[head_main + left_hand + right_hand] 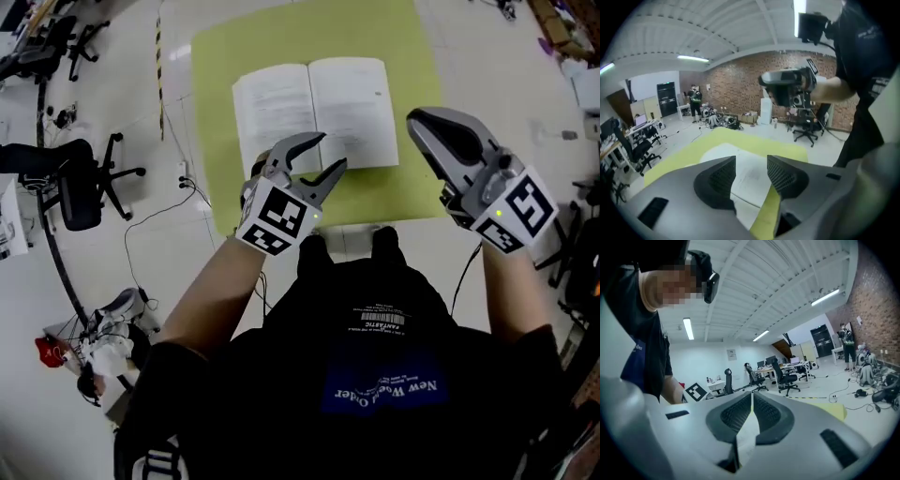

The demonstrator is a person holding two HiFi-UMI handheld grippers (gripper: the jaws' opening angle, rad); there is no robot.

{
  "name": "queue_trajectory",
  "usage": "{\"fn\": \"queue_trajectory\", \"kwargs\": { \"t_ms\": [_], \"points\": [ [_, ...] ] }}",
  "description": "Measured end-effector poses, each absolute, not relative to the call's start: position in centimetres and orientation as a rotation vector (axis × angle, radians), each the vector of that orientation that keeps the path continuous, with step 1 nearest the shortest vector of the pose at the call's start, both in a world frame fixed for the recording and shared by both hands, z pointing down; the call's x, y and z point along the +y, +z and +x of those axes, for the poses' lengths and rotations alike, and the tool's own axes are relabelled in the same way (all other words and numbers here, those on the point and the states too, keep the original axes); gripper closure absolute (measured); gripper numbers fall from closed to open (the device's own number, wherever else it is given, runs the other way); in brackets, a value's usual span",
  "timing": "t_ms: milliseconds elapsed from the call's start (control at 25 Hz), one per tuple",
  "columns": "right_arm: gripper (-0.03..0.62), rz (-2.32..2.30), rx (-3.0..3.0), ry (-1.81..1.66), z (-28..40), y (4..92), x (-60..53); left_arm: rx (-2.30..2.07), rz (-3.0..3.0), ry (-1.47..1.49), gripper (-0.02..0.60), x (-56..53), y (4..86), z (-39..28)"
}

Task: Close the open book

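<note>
An open book (314,112) lies flat, white pages up, on a yellow-green table (403,37). My left gripper (330,152) hovers over the near edge of the book's left page, jaws open and nothing between them. In the left gripper view the book (750,173) shows through the gap of the open left gripper (751,161), and the right gripper (780,84) hangs higher up beyond it. My right gripper (417,120) is in the air off the book's right edge, shut and empty. The right gripper view shows the right gripper (752,397) with its tips meeting.
Black office chairs (75,178) and cables lie on the floor left of the table. A black-and-yellow tape strip (158,66) runs along the floor. A person (695,101) stands far off by a brick wall. Another chair (806,129) stands beyond the table.
</note>
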State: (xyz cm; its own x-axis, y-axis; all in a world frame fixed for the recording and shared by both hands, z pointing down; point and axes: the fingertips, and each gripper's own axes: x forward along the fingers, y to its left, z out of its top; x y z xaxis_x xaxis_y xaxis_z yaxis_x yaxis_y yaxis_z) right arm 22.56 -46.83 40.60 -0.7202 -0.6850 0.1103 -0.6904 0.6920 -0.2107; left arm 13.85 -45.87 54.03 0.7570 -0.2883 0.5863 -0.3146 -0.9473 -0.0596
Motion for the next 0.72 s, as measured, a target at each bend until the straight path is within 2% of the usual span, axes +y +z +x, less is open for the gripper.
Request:
{"fn": "queue_trajectory", "kwargs": {
  "t_ms": [240,360,560,720],
  "points": [
    [0.605,1.080,-2.839,0.250,21.0,46.1,-47.9,-0.439,2.963,1.207,0.308,-43.1,60.8,16.4],
    [0.605,1.072,-2.827,0.199,20.6,47.7,-48.3,-0.526,2.975,1.358,0.299,-43.2,63.1,16.1],
    [0.605,1.113,-2.853,0.247,21.3,49.2,-49.0,-0.661,3.012,1.871,0.295,-44.6,66.6,15.0],
    [0.605,1.136,-2.863,0.290,21.9,49.5,-48.3,-0.706,3.072,2.020,0.295,-44.6,66.1,16.4]
  ]
}}
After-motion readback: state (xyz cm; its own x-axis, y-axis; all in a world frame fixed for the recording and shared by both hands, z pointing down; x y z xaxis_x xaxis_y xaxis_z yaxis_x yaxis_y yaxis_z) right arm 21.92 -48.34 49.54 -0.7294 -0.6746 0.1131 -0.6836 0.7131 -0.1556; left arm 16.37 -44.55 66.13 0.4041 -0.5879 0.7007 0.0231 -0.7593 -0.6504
